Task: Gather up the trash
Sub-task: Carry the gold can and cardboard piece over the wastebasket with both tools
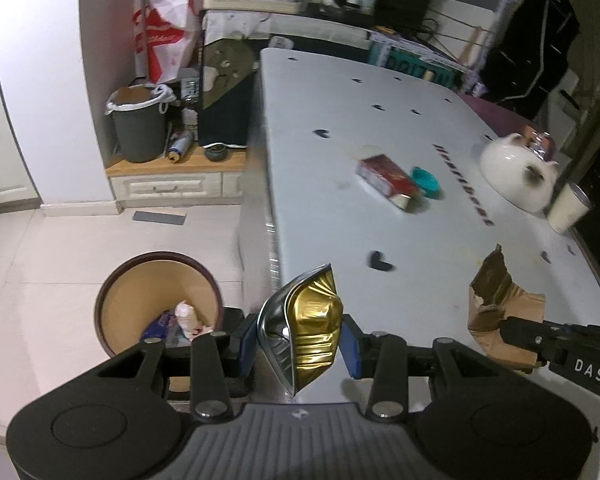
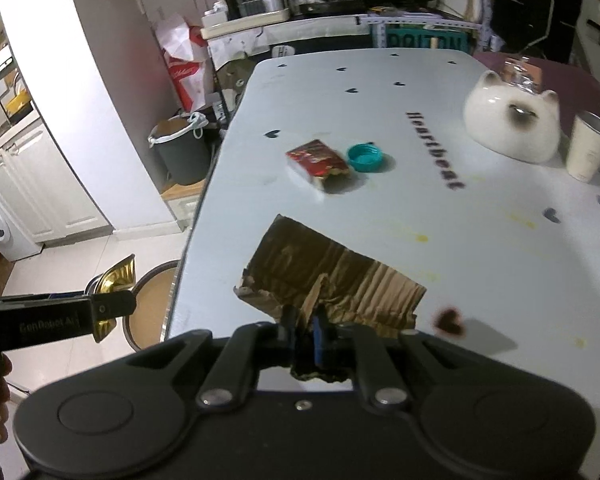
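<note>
My left gripper (image 1: pixel 300 344) is shut on a crumpled gold foil wrapper (image 1: pixel 312 328), held at the table's near left edge. Just left of it on the floor stands a round brown trash bin (image 1: pixel 140 292) with some rubbish inside. From the right wrist view the left gripper (image 2: pixel 116 306) and gold wrapper (image 2: pixel 118 276) sit over the bin's rim (image 2: pixel 156 270). My right gripper (image 2: pixel 304 332) is shut on a torn piece of brown cardboard (image 2: pixel 340 276), held above the table. A red packet (image 2: pixel 316 158) and a teal cap (image 2: pixel 366 157) lie further back on the table.
The white table (image 2: pixel 480 240) with black heart prints also carries a white cat-eared pot (image 2: pixel 512 120) and a cream cup (image 2: pixel 588 148) at the right. A grey lined bin (image 1: pixel 138 128) stands on a low wooden unit by the wall. Cluttered shelves fill the back.
</note>
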Available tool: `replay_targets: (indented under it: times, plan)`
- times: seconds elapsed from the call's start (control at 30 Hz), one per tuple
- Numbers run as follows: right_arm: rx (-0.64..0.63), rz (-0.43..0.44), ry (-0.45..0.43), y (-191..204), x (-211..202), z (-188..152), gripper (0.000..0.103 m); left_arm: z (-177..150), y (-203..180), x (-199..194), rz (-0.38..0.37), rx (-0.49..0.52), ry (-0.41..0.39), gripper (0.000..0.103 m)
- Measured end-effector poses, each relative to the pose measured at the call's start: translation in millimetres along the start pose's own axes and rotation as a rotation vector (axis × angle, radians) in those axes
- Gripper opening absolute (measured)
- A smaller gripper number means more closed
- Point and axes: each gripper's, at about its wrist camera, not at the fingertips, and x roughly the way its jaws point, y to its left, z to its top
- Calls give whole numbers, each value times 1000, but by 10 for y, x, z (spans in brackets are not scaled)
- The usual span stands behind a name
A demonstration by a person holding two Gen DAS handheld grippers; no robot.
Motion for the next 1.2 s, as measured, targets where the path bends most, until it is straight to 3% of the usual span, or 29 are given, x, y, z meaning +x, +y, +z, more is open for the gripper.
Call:
replay_targets:
  times: [0.33,0.6,0.93,1.2]
  plan:
    - [25,-15,42,722,493,227,8,363,900,310,-6,12,49,43]
    - [19,19,78,1350,996,409,8,650,1575,591,11,15,83,43]
    - [-43,81,172,1974,1734,650,3,803,2330,1060,60,-82,169,43]
    - [-99,118,290,2296,2473,731,3,791,2712,1578,82,-159,271,43]
